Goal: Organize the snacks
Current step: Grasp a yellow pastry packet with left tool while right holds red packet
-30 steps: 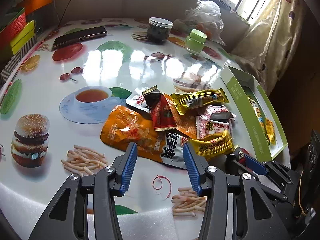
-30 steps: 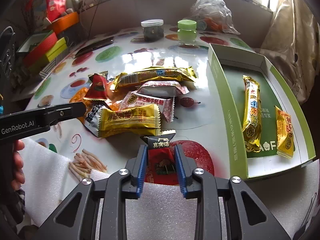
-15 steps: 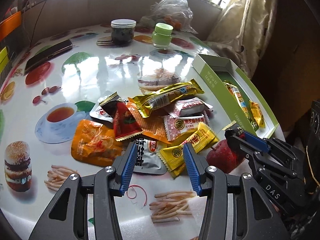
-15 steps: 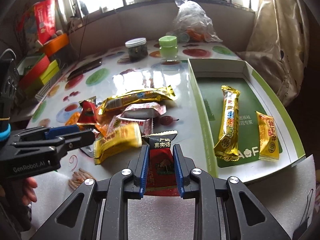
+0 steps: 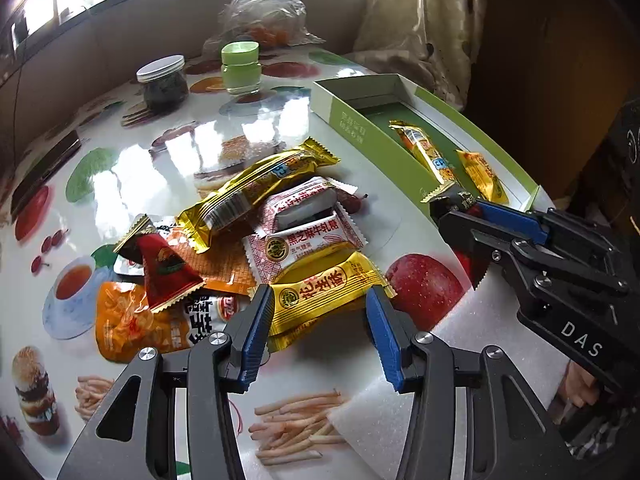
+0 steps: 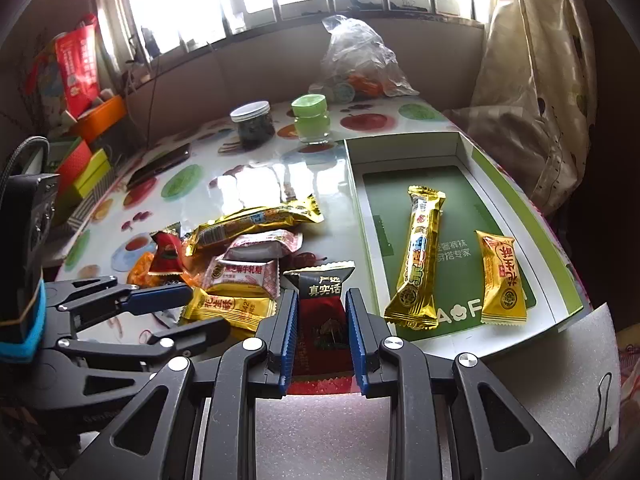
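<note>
A pile of snack packets lies mid-table: a long gold bar [image 5: 256,188], pink-white packets [image 5: 308,232], a red triangular packet [image 5: 164,268], an orange bag [image 5: 128,320]. My left gripper [image 5: 316,320] is open, its fingers on either side of a yellow packet [image 5: 324,292]. My right gripper [image 6: 322,316] is shut on a red-and-black packet [image 6: 320,300], held above the table beside the green-and-white box [image 6: 360,208]. The box holds a gold bar [image 6: 420,264] and a yellow packet [image 6: 502,276].
A dark jar [image 6: 254,124], a green-lidded jar [image 6: 312,118] and a plastic bag [image 6: 360,64] stand at the back. A phone [image 6: 160,164] and coloured boxes [image 6: 80,168] are at the left. White foam [image 5: 400,412] lines the near table edge.
My right gripper has lifted the red-and-black packet and carried it toward the box. My left gripper has moved right and forward, and now straddles the yellow packet.
</note>
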